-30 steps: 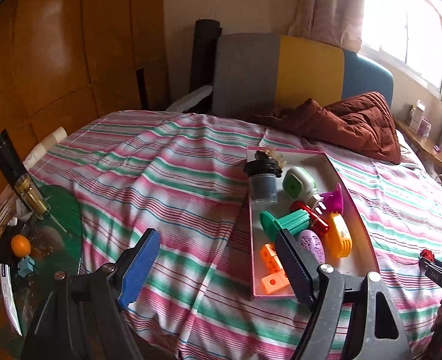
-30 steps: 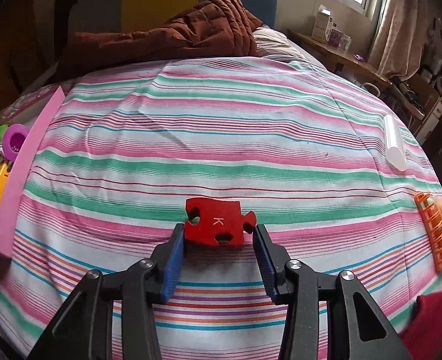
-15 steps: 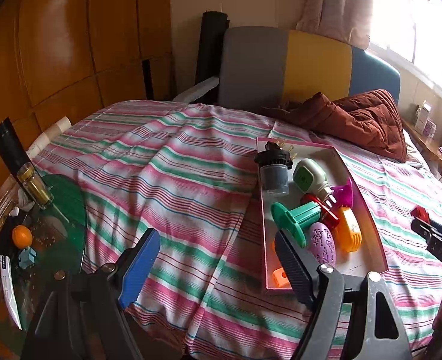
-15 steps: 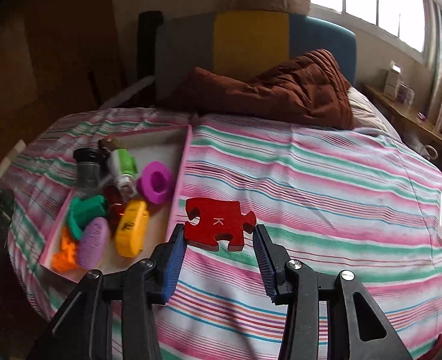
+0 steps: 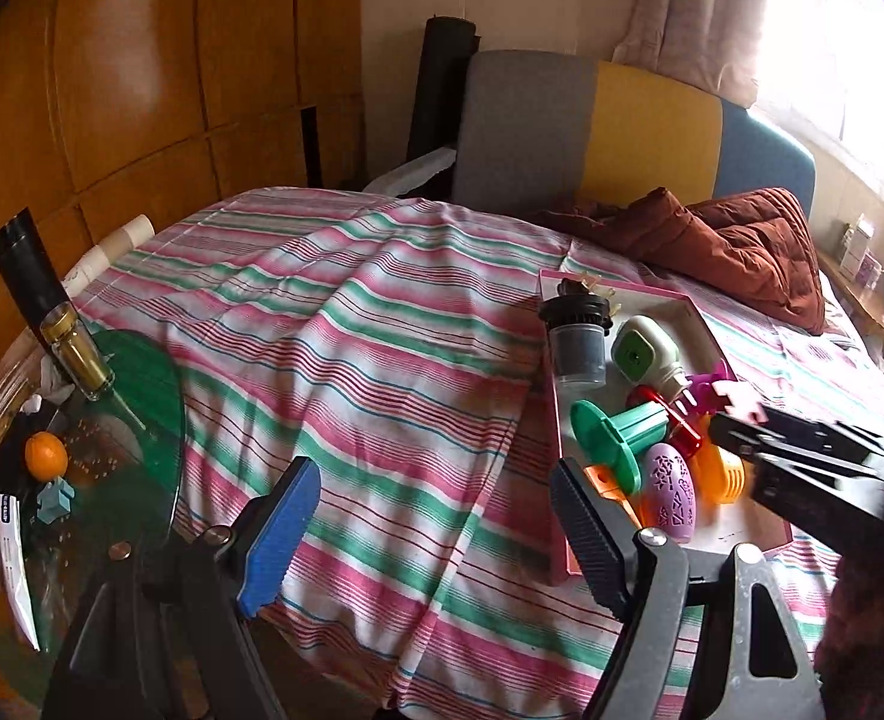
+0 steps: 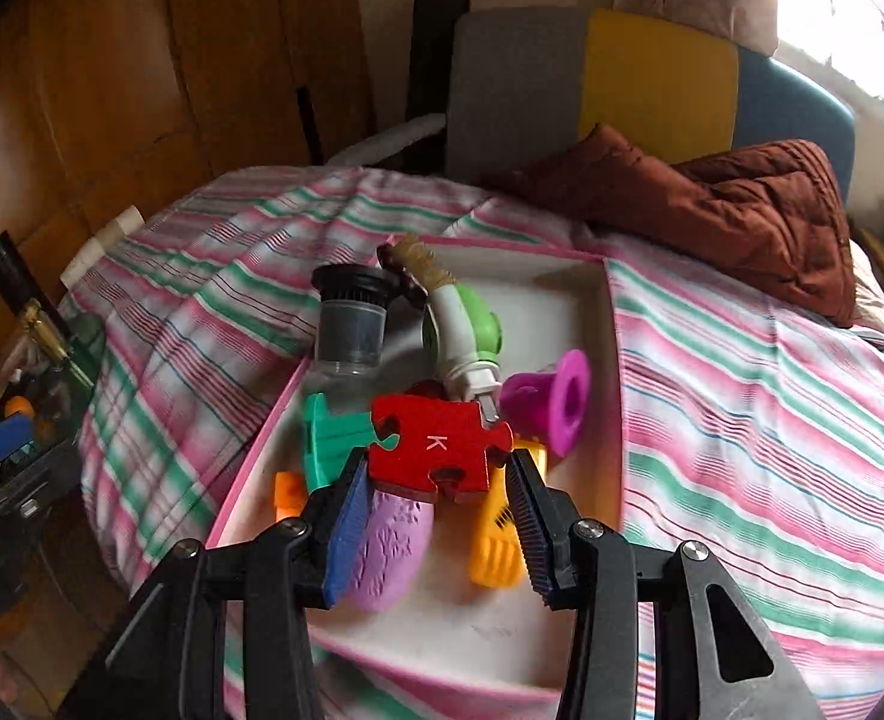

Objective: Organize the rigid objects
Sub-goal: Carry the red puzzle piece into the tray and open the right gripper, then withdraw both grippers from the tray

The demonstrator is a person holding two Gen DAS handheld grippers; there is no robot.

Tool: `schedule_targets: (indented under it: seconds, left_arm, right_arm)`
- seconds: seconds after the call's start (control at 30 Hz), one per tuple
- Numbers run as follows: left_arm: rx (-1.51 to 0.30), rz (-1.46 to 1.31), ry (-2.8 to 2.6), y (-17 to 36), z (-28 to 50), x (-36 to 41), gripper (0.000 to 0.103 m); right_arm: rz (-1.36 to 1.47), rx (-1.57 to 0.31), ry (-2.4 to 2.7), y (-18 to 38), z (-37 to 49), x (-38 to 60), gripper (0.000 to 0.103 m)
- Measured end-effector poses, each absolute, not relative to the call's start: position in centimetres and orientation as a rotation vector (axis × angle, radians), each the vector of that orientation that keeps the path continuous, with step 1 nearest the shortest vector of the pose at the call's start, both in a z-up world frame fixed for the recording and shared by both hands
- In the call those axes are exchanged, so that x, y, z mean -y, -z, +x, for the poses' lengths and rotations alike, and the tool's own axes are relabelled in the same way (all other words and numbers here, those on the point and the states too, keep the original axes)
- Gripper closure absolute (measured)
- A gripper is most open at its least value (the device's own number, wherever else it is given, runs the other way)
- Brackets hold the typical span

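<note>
— Where is the red puzzle piece point(image 6: 438, 449) found relative to the right claw point(image 6: 435, 516)?

— It is held between the two blue pads point(image 6: 345, 531) at their tips, in the lower centre of the right wrist view. The piece is clamped by its left and right edges, its flat face with a white letter K turned upward toward the camera. The right claw is closed on it.

— And what is seen beneath it?

— The pink tray point(image 6: 614, 396) on the striped bed point(image 6: 772, 408) is seen directly below. The piece is carried above the tray's contents: a green spool point(image 6: 327, 438), a purple egg-shaped toy point(image 6: 387, 546), a yellow-orange toy point(image 6: 496, 546) and a magenta cone point(image 6: 553, 399). Whether the piece touches any of them cannot be told, as the view there is blurred.

— How is the right claw posed?

— It is angled downward over the near end of the tray.

— What of the left claw point(image 5: 435, 534)?

— Its jaws are spread wide with nothing between them, at the bottom of the left wrist view. It is pointed down at the bed's near edge, just left of the tray point(image 5: 691, 306). The right claw's dark body point(image 5: 802, 462) is seen entering at the right edge, over the tray.
</note>
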State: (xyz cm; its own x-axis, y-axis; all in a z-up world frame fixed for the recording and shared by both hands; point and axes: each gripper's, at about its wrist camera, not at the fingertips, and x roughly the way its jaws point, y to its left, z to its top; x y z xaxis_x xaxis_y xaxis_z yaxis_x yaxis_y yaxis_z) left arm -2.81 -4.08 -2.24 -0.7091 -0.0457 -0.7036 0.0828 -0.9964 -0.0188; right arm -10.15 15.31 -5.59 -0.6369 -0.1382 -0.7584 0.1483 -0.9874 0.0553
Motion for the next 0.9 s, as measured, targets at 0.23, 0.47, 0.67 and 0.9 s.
schedule_targets:
  seconds: [0.23,0.47,0.67,0.9]
  left_arm:
    - [-0.086,1.178,2.845,2.4,-3.0,4.2,0.024]
    - [-0.090,1.185,2.843,2.3,-3.0,4.2,0.029]
    - [-0.083,1.189,2.849,2.2,-2.7,3.8,0.029]
    - [-0.084,1.193,2.874,1.9,-2.1,3.0,0.029]
  right_arm:
    - [1.344,-0.034,2.692,8.3,-13.2,-14.6,0.053]
    - [1.284,0.015,2.716,7.8,-11.7,-15.1,0.039]
    - [1.195,0.049,2.793,6.1,-8.9,-15.9,0.034]
    - [1.127,0.062,2.948,4.4,-5.6,-16.8,0.028]
